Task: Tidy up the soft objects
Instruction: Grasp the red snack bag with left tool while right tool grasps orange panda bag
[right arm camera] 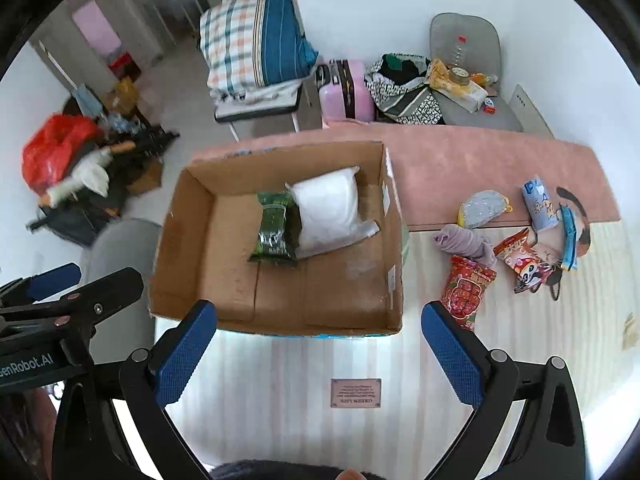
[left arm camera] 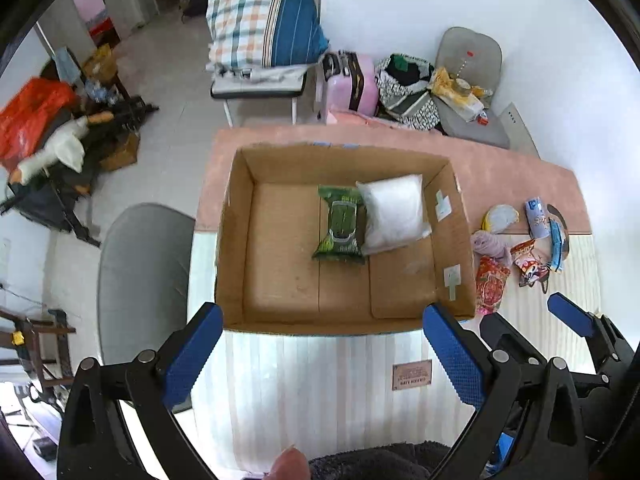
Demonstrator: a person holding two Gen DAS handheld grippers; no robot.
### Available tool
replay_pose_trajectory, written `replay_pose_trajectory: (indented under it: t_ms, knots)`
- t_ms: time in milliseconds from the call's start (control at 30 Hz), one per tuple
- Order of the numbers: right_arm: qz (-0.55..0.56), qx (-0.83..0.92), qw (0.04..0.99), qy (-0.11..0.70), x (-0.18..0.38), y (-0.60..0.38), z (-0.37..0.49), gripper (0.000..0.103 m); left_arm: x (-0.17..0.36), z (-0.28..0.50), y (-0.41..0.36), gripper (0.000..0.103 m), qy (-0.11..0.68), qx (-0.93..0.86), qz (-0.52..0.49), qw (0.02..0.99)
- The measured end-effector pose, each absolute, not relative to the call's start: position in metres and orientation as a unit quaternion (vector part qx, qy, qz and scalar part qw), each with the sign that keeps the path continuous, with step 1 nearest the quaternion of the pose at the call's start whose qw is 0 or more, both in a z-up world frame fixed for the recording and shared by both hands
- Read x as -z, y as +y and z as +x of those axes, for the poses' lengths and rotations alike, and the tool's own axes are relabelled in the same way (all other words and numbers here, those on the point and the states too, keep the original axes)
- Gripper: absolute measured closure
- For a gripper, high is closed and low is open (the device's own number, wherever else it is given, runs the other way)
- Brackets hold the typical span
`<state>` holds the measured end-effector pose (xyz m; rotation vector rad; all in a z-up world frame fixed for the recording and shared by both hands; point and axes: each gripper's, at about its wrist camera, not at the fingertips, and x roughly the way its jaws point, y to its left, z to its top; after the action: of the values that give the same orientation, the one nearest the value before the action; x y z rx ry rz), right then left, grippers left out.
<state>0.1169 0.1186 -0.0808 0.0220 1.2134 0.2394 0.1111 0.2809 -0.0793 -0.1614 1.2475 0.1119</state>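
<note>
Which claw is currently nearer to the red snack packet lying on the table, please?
Right. The right claw has one finger just beside the red snack packet; the left claw hangs farther off, before the cardboard box.

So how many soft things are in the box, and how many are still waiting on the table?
In the cardboard box: 2, the green wipes pack and the white bag.
On the table right of the box: 6, including a red packet and a purple cloth.
Total: 8.
</note>
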Motion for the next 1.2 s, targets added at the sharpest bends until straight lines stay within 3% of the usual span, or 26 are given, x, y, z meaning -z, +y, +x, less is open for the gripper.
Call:
replay_pose_trajectory:
  t_ms: [167, 367, 433, 500, 600, 800, 867, 933, 1033, 1200]
  knots:
    - [0.012, -0.088, 0.835, 0.543, 0.076, 0.058, 0.124, 0.000, 0.066, 0.128, 0.227, 0.001, 0.560, -0.038, -0.048, 0.827]
    - [-0.044, -0.036, 0.811, 0.582, 0.103, -0.062, 0.158, 0.000, 0.098, 0.184, 0.117, 0.001, 0.590, 0.025, -0.005, 0.807]
    - [-0.088, -0.013, 0.815, 0.572, 0.118, -0.094, 0.171, 0.000, 0.118, 0.204, 0.075, 0.020, 0.606, 0.039, 0.020, 0.794]
    - [-0.126, -0.013, 0.810, 0.572, 0.142, -0.124, 0.190, 0.001, 0.137, 0.220, 0.043, 0.029, 0.623, 0.040, 0.044, 0.780]
    - [-0.155, -0.041, 0.777, 0.609, 0.194, -0.149, 0.221, 0.009, 0.168, 0.242, 0.009, 0.029, 0.643, 0.029, 0.060, 0.763]
    - [-0.253, -0.112, 0.724, 0.632, 0.283, -0.134, 0.248, 0.009, 0.228, 0.266, -0.016, 0.029, 0.701, 0.002, 0.052, 0.711]
    - [-0.260, -0.123, 0.710, 0.643, 0.305, -0.130, 0.251, 0.020, 0.244, 0.266, -0.022, 0.030, 0.713, -0.002, 0.057, 0.699]
    - [-0.254, -0.117, 0.697, 0.660, 0.321, -0.135, 0.255, 0.047, 0.255, 0.267, -0.027, 0.029, 0.719, -0.001, 0.060, 0.692]
    - [-0.188, -0.111, 0.693, 0.687, 0.328, -0.160, 0.264, 0.051, 0.270, 0.270, -0.032, 0.029, 0.733, 0.002, 0.056, 0.677]
    - [0.050, -0.100, 0.625, 0.773, 0.333, -0.238, 0.274, 0.054, 0.297, 0.275, -0.045, 0.029, 0.761, 0.019, 0.061, 0.645]
